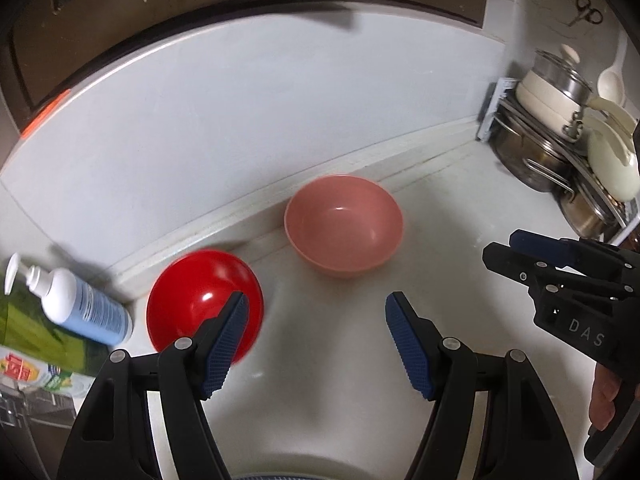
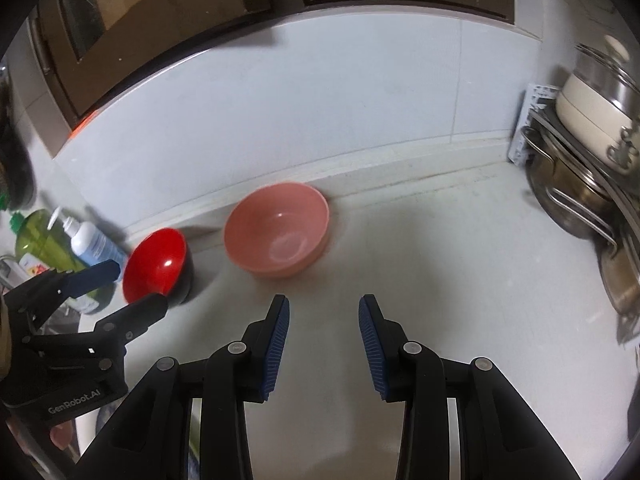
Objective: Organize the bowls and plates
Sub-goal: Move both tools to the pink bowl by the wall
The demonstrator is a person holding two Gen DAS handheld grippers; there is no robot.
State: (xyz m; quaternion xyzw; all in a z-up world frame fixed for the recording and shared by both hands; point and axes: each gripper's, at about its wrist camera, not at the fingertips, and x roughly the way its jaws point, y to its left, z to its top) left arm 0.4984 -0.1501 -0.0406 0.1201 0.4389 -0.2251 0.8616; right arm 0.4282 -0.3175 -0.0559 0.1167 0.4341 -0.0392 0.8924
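A: Bottles sitting far left: green dish-soap bottle (image 2: 38, 240), white-and-blue pump bottle (image 1: 82, 306), both smooth plastic. Next?

B: Glossy red bowl (image 1: 204, 300), round, resting by the backsplash ledge. Matte pink bowl (image 1: 344, 226) standing upright just to its right, apart from it.

A: Grippers?

B: Left gripper (image 1: 316, 340) hanging over the counter, ribbed blue pads spread, gripping nothing. Right gripper (image 2: 324, 340) gaping narrower, also empty.

A: Surface?

B: White countertop (image 2: 440, 260) showing scuffs, pale tiled wall (image 1: 240, 112) behind. Steel pots (image 1: 536, 160) sitting stacked on a rack far right.
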